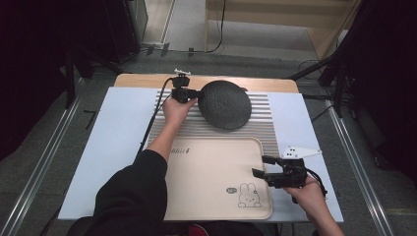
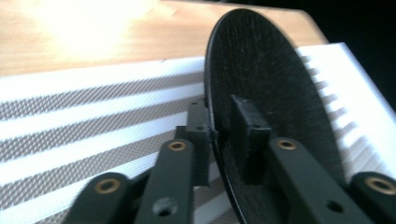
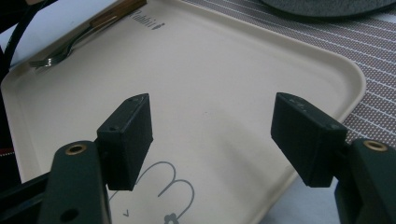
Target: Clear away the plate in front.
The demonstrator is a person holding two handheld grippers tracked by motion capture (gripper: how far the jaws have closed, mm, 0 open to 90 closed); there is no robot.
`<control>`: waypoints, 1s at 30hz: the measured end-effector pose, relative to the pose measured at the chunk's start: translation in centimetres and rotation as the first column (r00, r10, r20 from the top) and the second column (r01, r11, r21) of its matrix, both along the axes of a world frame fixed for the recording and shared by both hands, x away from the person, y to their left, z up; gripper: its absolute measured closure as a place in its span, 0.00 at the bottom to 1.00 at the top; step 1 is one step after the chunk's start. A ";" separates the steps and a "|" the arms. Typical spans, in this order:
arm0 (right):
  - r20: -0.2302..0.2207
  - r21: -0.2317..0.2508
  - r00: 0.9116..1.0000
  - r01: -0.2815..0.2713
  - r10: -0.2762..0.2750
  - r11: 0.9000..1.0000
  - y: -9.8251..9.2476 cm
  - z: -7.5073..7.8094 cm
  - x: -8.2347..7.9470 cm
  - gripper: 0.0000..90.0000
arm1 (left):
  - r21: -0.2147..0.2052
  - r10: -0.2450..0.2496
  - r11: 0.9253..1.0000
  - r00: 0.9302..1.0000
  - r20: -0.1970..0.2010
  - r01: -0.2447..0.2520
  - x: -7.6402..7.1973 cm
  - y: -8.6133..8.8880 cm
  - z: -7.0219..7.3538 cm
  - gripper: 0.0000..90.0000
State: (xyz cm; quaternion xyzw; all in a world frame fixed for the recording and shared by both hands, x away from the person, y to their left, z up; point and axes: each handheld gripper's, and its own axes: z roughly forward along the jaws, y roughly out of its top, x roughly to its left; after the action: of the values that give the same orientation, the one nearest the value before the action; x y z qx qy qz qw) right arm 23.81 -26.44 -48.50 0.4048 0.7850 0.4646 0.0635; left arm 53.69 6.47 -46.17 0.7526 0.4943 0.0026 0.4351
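At the far side: the left gripper [image 2: 219,135] was clamped on the rim of the round black textured plate [image 1: 225,104], tilted above the striped mat [image 1: 260,129].
Right gripper [image 3: 212,140]: jaws apart, over the beige rabbit-print tray [image 1: 206,182].
Risk: the thin edge grip could slip.

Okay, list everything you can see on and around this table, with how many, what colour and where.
Plate: one, dark grey, tilted over the striped mat, its rim clamped in the left gripper.
Striped mat: one, grey and white, on the far middle of the table.
Tray: one, cream with a rabbit drawing, near the table's front edge.
Fork: one, silver with a wooden handle, at the tray's edge.
Table: one, white top with a wooden far edge.
Left gripper: one, black, shut on the plate's rim.
Right gripper: one, black, open over the tray's right edge.
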 end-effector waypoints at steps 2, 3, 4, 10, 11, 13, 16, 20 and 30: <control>-0.001 -0.001 1.000 0.000 0.000 1.000 0.0 0.0 0.0 0.32 | 0.002 -0.028 1.000 1.000 0.006 0.028 -0.2 -0.4 1.2 0.91; 0.001 -0.002 1.000 -0.001 0.001 1.000 0.0 0.0 0.0 0.32 | 0.016 -0.039 0.999 0.999 0.012 0.039 -0.2 -0.7 1.7 0.92; 0.002 -0.003 1.000 -0.001 0.001 1.000 0.1 0.0 0.0 0.32 | 0.024 -0.046 0.999 0.999 0.005 0.046 -0.3 -0.9 2.1 0.92; 0.002 -0.003 1.000 0.002 -0.002 1.000 0.1 0.0 0.1 0.32 | -0.007 -0.076 0.997 0.997 -0.004 0.076 -0.6 -1.9 4.6 0.97; 0.005 -0.004 1.000 0.002 -0.002 1.000 0.0 0.0 0.1 0.32 | 0.008 -0.070 0.998 0.998 -0.003 0.070 -0.7 -2.4 5.2 0.97; 0.007 -0.003 1.000 0.004 -0.004 1.000 0.0 0.0 0.1 0.32 | 0.035 -0.084 0.996 0.996 0.004 0.084 -0.9 -3.2 6.2 0.97; 0.008 -0.003 1.000 0.005 -0.005 1.000 -0.1 0.0 0.1 0.32 | 0.073 -0.094 0.993 0.996 0.008 0.094 -1.1 -3.9 7.7 0.97; 0.005 -0.001 1.000 0.009 -0.009 1.000 -0.2 0.0 0.1 0.32 | 0.109 -0.127 0.986 0.992 -0.008 0.127 -1.3 -3.8 9.5 0.96; 0.004 -0.003 1.000 0.023 -0.023 1.000 -0.4 0.0 0.1 0.32 | 0.205 -0.255 0.947 0.967 0.004 0.249 -5.5 -1.7 14.0 0.97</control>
State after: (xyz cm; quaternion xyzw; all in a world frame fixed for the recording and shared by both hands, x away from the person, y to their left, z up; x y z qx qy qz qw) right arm 23.94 -26.84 -48.53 0.4125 0.7810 0.4634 0.0711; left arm 48.24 4.74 -32.18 0.8498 0.3846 0.0087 0.3604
